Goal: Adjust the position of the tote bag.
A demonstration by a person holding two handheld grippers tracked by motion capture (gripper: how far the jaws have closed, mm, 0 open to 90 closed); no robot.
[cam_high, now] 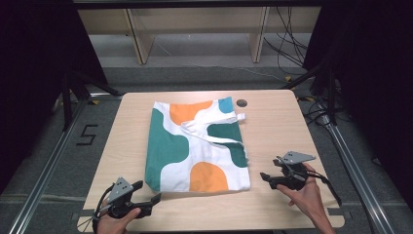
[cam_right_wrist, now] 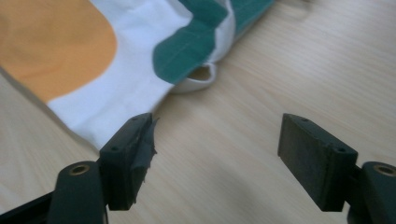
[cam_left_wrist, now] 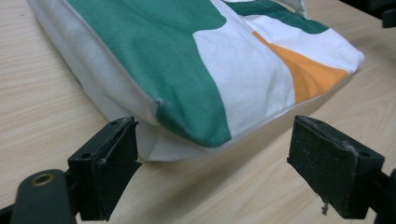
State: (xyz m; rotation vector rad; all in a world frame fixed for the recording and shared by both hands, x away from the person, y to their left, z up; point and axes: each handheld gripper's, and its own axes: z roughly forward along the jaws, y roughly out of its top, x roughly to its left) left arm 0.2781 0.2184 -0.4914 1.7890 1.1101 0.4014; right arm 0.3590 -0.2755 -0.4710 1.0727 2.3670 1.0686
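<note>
Each bare hand carries a black gripper: the left gripper [cam_high: 146,199] and right gripper [cam_high: 269,177] have a grey three-cornered plate on top, trailing black cables, blocky jaws with worn pads and brass-ringed screw holes.

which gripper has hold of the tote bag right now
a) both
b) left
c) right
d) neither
d: the left gripper and right gripper both sit open by the near corners of the tote bag, and each gripper view shows the jaws spread apart with no cloth between them.
</note>
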